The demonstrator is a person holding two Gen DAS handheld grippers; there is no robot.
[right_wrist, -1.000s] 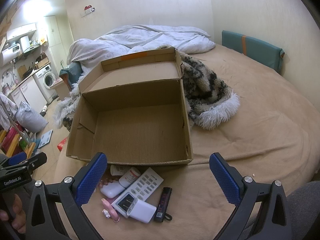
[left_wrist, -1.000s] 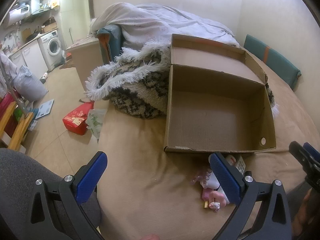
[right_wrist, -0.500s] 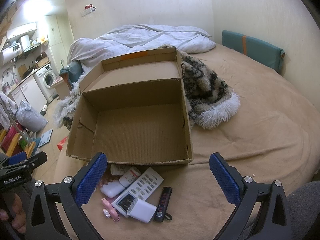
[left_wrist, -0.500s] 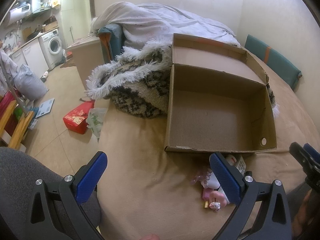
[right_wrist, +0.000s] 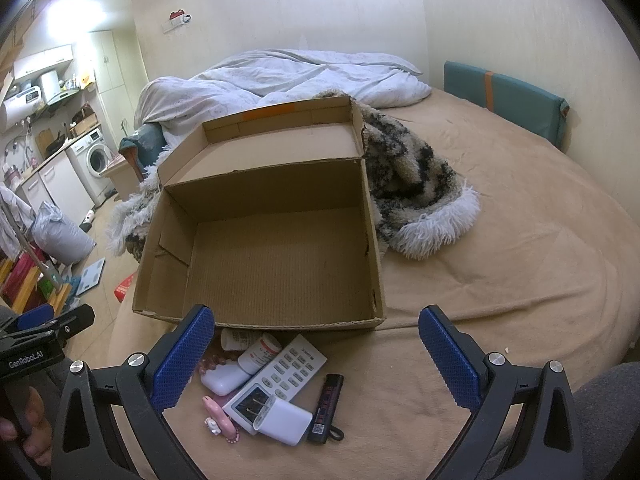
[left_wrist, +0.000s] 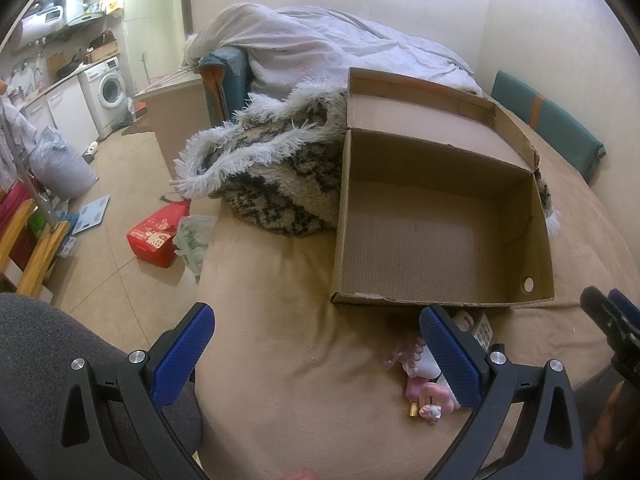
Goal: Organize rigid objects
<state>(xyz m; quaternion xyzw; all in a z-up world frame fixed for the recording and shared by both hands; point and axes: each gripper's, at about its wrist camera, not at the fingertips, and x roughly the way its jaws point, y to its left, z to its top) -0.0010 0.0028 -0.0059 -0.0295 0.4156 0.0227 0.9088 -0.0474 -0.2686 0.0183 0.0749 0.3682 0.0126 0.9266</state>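
An open empty cardboard box sits on the bed; it also shows in the left wrist view. In front of it lies a small pile: a white remote, a white charger, a white case, a pill bottle, a black stick and a pink clip. The pink clip is partly hidden behind my left finger. My right gripper is open, above the pile. My left gripper is open, left of the pile.
A furry patterned blanket lies behind and beside the box. A white duvet is at the back. A green cushion leans on the wall. The bed edge drops to a cluttered floor with a red bag at left.
Both views have shifted very slightly; the box and the pile have not moved. Both grippers stay open.
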